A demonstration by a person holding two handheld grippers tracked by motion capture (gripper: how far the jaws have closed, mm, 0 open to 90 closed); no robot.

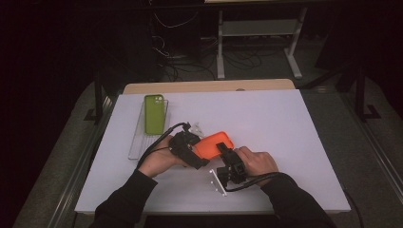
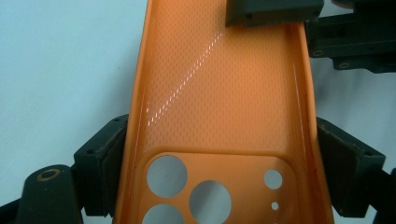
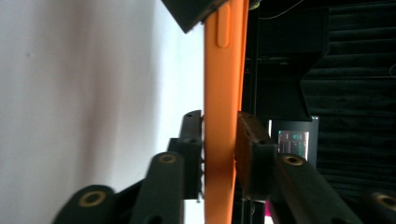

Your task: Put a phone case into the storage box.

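Both grippers are holding one orange phone case [image 1: 215, 144] just above the white worktop [image 1: 266, 123], near its front middle. The left gripper [image 1: 198, 151] is clamping the case across its width at the camera-cutout end — in the left gripper view its pads [image 2: 111, 163] are pressing on the two long side walls, with the textured inner face of the case turned toward the camera. The right gripper [image 1: 225, 153] is gripping the opposite end; in the right gripper view the case [image 3: 223, 112] is running edge-on between the jaws, and both pads [image 3: 246, 140] are sitting tight against its faces, so this gripper is clamped on the case too. The person's hands are sitting close together, sleeves coming in from the near edge. Farther back on the left, a green phone case [image 1: 155, 114] is lying on a clear tray [image 1: 138, 142], well apart from the orange one. A small white part [image 1: 215, 183] is lying on the worktop just beside the right gripper.
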